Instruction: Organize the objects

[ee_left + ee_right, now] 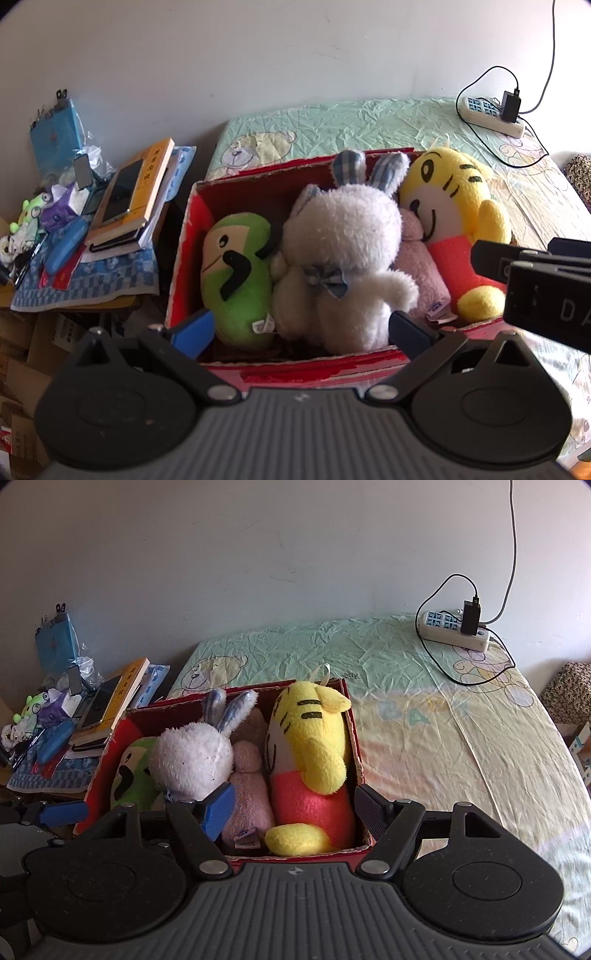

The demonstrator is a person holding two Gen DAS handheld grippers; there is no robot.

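I have both claws spread apart and holding nothing, poised over the near edge of the red box (184, 236) that sits on the bed (443, 738). My left claw (303, 328) frames the white rabbit (343, 236), with the green toy (236, 273) at its 9 o'clock, touching it. At the rabbit's 3 o'clock a pink toy (417, 254) is squeezed against the yellow tiger (450, 206), which leans on the box's right wall. All four toys lie inside the box, packed side by side.

My right claw (295, 808) hangs above the tiger's feet and the pink toy's lower end. Part of that claw's body shows at 3 o'clock in the left wrist view.

At 9 o'clock of the box, a cluttered table (85, 288) carries a stack of books (136, 195) with a phone (122, 190) on top. On the bed at 1 o'clock, well apart from the box, a power strip (454, 629) lies with a black charger (470, 618) plugged in.
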